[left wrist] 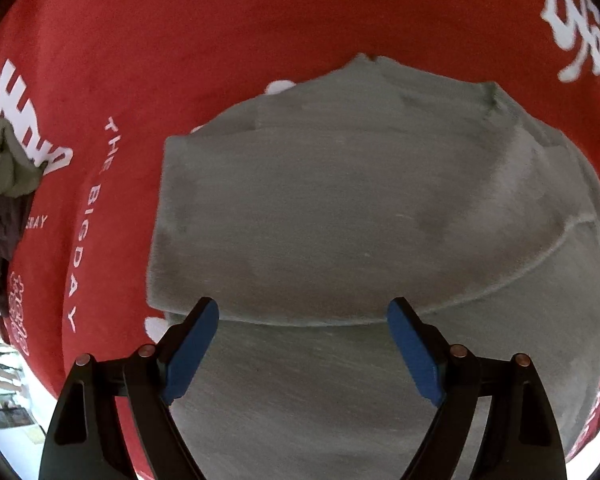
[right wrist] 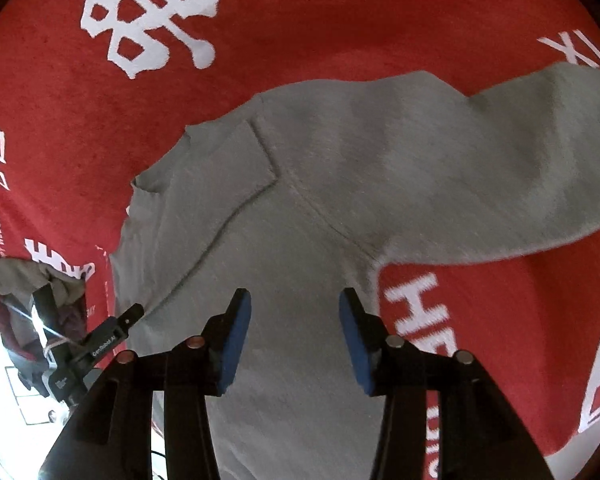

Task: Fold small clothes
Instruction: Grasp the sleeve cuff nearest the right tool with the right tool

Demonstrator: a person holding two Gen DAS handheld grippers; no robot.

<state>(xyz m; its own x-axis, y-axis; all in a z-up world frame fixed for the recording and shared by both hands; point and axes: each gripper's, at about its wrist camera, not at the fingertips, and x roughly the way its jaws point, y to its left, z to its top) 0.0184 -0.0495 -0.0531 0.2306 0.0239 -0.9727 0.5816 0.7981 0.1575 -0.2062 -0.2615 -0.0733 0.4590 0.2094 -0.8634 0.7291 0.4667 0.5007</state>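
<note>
Your left claw (left wrist: 303, 312) points down over the grey sweatshirt (left wrist: 340, 208) with its blue pads spread wide and nothing between them; a folded edge of the garment runs across just ahead of the fingertips. Your right claw (right wrist: 295, 304) is also parted, less widely, and pinches nothing; the sweatshirt body (right wrist: 284, 264) lies directly beneath and ahead of it. One sleeve (right wrist: 520, 168) stretches away ahead and to the right of that claw, and the other is folded over the chest, ahead and to its left. The garment lies flat on the red cloth with white lettering (right wrist: 340, 20). No container shows in either view. Far to the left of your left claw, a heap of other clothes (left wrist: 4, 168) sits on the cloth's edge.
</note>
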